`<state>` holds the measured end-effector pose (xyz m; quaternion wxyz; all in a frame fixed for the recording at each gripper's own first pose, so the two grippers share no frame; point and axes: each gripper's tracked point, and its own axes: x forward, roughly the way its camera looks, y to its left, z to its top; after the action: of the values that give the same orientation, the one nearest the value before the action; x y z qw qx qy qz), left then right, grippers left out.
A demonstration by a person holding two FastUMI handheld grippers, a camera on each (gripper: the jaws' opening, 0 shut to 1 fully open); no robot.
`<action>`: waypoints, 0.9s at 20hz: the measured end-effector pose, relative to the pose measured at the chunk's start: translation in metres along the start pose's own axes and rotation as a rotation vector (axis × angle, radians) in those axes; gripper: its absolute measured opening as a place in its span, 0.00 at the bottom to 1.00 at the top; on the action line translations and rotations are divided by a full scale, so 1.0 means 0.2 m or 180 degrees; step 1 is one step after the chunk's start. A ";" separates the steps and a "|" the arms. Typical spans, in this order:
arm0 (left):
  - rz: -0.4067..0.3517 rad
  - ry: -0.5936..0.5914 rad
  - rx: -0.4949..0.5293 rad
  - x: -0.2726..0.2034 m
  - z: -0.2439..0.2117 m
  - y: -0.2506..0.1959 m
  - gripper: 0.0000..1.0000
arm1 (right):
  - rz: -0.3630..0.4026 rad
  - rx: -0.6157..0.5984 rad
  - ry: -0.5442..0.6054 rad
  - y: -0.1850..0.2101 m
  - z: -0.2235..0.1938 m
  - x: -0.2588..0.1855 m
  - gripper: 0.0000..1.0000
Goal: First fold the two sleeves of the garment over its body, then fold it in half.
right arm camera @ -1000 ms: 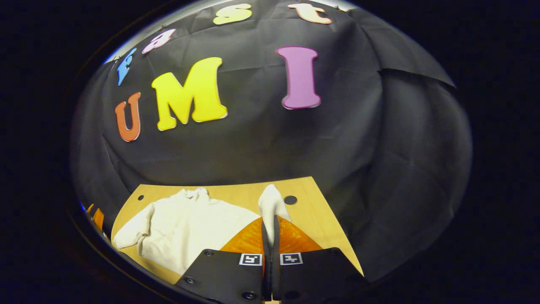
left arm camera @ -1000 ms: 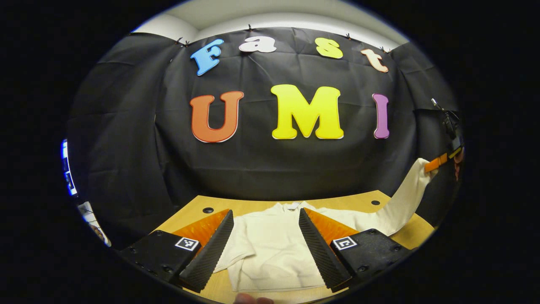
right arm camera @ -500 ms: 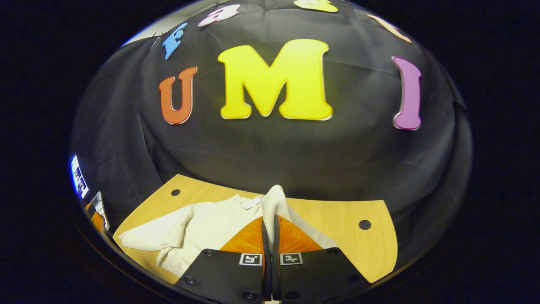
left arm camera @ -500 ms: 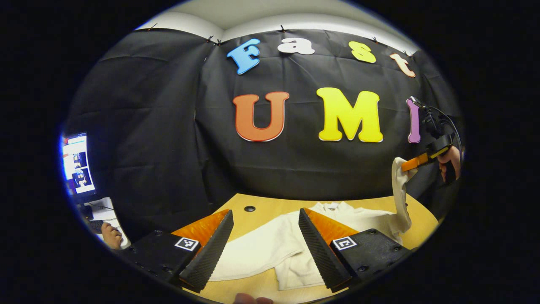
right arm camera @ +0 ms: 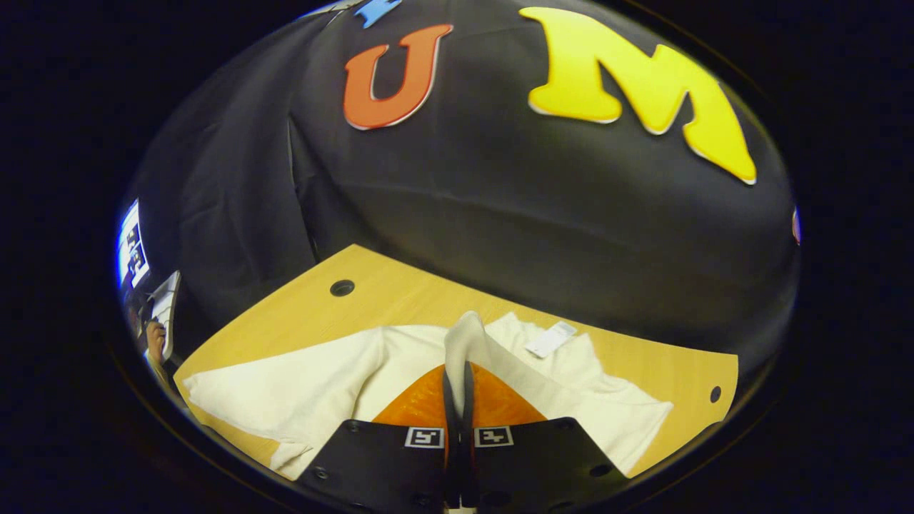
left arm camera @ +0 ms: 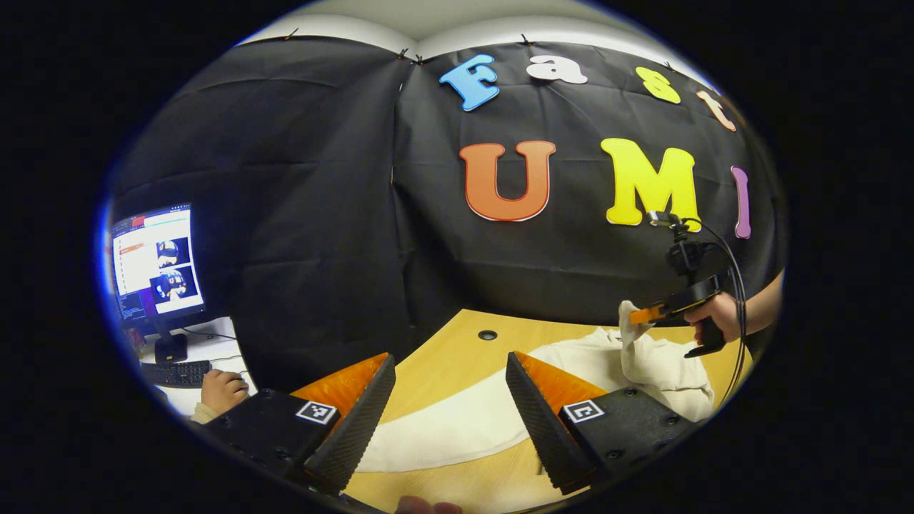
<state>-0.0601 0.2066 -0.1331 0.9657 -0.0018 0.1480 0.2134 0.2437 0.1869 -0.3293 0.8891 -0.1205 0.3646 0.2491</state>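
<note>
With the right gripper clenched on the cuff of the right sleeve, we note that the cream long-sleeved knit garment lies flat on the pale wooden table, directly below and ahead of that gripper. The lifted sleeve hangs over the garment's body, so we judge the next move is a short lowering onto the chest.

The left gripper is released, its fingers spread wide above the table edge. The other sleeve stretches between them, its long axis running from the body toward this gripper, which makes the left hand the nearer one for the second fold.

No containers are present.
</note>
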 end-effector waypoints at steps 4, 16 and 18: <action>0.0077 0.0058 0.0056 0.01 -0.04 0.10 0.99 | -0.0034 0.0032 0.0162 0.20 -0.10 0.25 0.01; -0.0041 0.0130 0.0137 0.07 -0.11 0.19 0.99 | 0.0233 0.0102 0.0035 0.46 -0.09 0.21 0.93; -0.0049 0.0137 0.0155 0.08 -0.13 0.21 0.99 | 0.0274 0.0227 -0.0054 0.46 -0.03 0.10 0.93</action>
<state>-0.0713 0.2486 -0.1601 0.9637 0.0160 0.1739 0.2022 0.2031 0.2697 -0.3517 0.8843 -0.0709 0.3706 0.2750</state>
